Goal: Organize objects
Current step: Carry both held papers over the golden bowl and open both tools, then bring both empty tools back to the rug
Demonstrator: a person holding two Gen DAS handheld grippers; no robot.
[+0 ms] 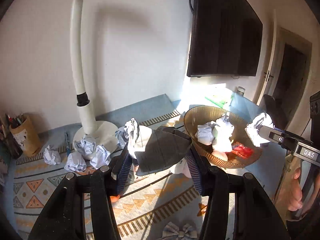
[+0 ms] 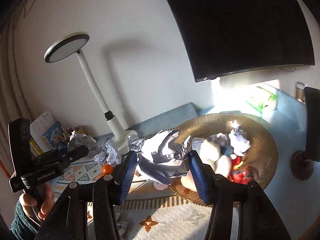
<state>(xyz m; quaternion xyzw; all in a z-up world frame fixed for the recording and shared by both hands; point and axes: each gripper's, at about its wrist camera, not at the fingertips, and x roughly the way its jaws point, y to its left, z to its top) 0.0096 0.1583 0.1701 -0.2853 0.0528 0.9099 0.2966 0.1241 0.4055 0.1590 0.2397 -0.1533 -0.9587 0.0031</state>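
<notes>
Left gripper [image 1: 158, 165] fingers clamping crumpled white paper [image 1: 158, 150], right gripper [image 2: 163, 171] fingers clamping crumpled paper wad [image 2: 166, 156]

Lamp [image 1: 81, 64] stands left; bowl [image 1: 202, 111] rim clear above

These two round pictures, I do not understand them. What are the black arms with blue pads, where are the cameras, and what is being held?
No robot: a person holds a hand tool in each hand, with a camera looking along its two fingers. The left gripper squeezes a crumpled white paper ball. The right gripper squeezes another crumpled paper ball. On the patterned blue cloth stand a ribbed amber bowl of paper and toys, a white desk lamp, and loose paper balls.
</notes>
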